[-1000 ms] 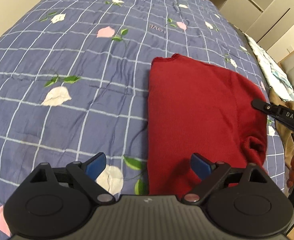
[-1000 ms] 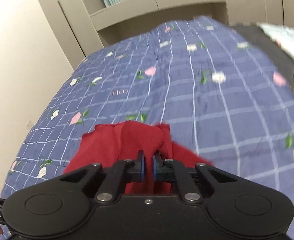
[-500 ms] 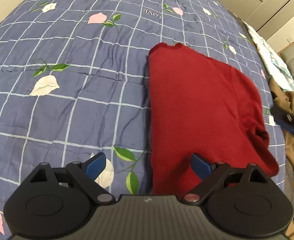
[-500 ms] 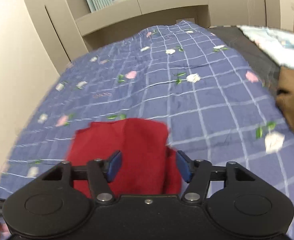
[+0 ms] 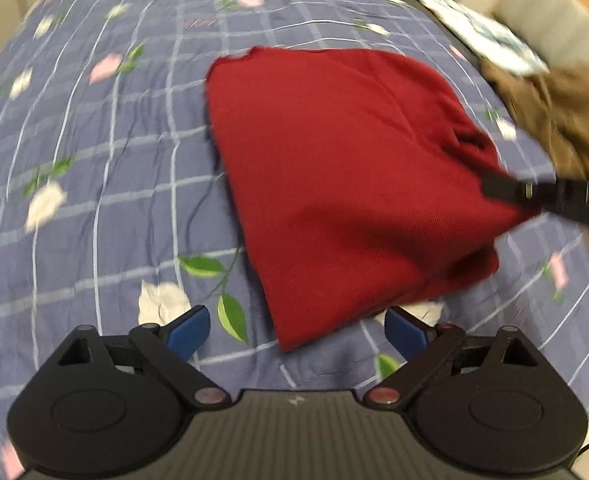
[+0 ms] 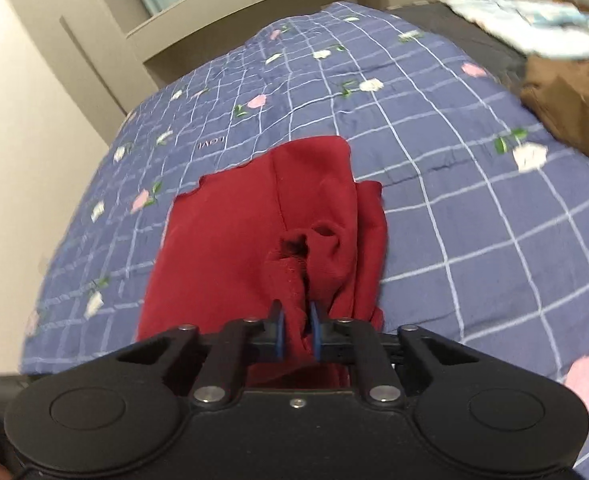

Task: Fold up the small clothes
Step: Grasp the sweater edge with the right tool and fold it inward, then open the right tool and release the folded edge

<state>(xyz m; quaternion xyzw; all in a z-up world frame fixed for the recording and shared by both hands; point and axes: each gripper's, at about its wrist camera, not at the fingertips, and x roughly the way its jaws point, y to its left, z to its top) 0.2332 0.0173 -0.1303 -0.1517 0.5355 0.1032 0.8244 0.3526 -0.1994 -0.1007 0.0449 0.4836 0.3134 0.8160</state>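
Observation:
A red garment (image 5: 334, 184) lies folded on the blue checked quilt (image 5: 106, 184). In the left wrist view my left gripper (image 5: 296, 332) hovers over its near corner. The jaws stand wide and are closing slightly; the corner lies between the blue pads (image 5: 186, 332) without touching them. My right gripper (image 6: 296, 332) is closing on a bunched fold of the red garment (image 6: 222, 252) at its near edge, and the pads pinch the cloth. From the left wrist view the right gripper (image 5: 490, 190) shows as a black finger at the garment's right edge.
A brown garment (image 5: 566, 120) lies in a heap at the right of the bed, with a pale patterned cloth (image 6: 534, 28) behind it. Beige cabinets (image 6: 74, 52) and a wall stand beyond the quilt's far and left edges.
The right gripper let go of the raised fold, opened, then closed on cloth at the garment's near edge. The left gripper rolled and slid toward the garment's near corner.

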